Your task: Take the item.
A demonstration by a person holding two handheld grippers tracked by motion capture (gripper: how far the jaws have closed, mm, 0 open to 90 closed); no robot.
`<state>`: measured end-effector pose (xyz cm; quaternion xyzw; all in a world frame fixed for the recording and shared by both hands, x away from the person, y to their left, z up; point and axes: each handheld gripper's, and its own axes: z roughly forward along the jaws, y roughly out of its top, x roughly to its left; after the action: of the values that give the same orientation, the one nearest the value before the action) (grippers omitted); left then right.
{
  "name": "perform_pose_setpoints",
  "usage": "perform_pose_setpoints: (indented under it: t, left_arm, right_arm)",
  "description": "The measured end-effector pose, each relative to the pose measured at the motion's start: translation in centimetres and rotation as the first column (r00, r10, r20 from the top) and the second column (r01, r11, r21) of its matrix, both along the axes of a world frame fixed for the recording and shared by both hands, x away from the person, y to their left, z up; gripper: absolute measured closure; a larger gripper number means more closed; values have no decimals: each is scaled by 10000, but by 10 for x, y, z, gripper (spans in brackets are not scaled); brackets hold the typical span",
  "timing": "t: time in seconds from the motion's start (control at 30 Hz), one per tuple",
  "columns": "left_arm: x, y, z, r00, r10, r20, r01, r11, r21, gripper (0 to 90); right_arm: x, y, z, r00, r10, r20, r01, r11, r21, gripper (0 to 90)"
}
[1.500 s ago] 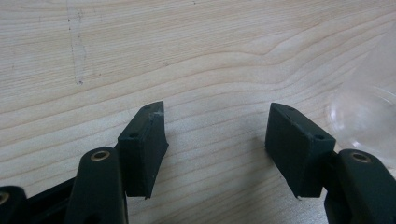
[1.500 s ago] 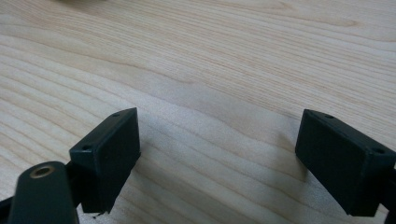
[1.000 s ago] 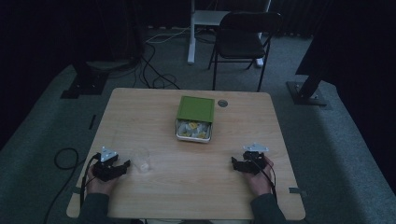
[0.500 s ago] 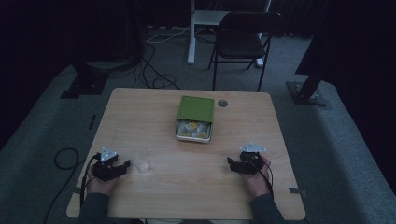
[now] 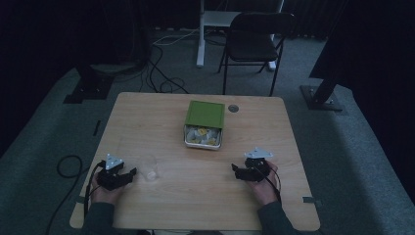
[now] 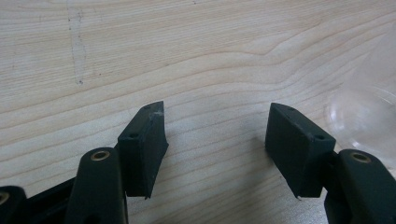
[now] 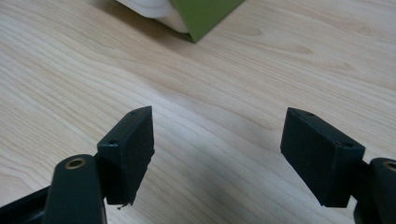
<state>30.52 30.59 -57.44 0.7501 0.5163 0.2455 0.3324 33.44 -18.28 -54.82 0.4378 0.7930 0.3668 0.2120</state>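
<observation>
1. In the high view, a wooden table [image 5: 195, 196] is seen in the middle of the frame. The left gripper [image 5: 131, 173] is held at the lower left and the right gripper [image 5: 235, 171] at the lower right.
2. A clear plastic cup [image 5: 149, 167] is seen just beside the left gripper, on its right side in the frame. It is not held.
3. In the left gripper view, the jaws are spread apart with bare wood between them. The cup [image 6: 369, 116] is seen at the right edge of the frame, outside the jaws.
4. In the right gripper view, the jaws are wide apart, though they have just been closing a little. Nothing is held between them.
5. A green box [image 5: 205, 123] with small wrapped things inside is seen near the middle of the high view. Its green corner [image 7: 205, 16] is seen at the top of the right gripper view, well apart from the jaws.
</observation>
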Motion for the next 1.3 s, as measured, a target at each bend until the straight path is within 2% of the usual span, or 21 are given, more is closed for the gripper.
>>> perform_pose_setpoints:
  t: [0.33,0.63,0.8,1.0,1.3]
  left_arm:
    - [0,0,0,10000,-18,3,18,10000,4,397]
    - [0,0,0,10000,-24,-1,24,10000,12,397]
    - [0,0,0,10000,-20,0,20,10000,4,397]
    - [0,0,0,10000,-11,-3,11,10000,4,396]
    - [0,0,0,10000,37,-3,-37,10000,2,385]
  right_arm:
    - [1,11,6,9994,318,135,-320,9994,139,260]
    - [4,22,11,9978,638,204,-638,9980,-2,270]
    - [5,29,14,9956,904,265,-904,9959,-13,305]
    - [8,37,17,9926,1190,258,-1195,9926,222,313]
    - [10,48,18,9898,1405,238,-1411,9897,241,319]
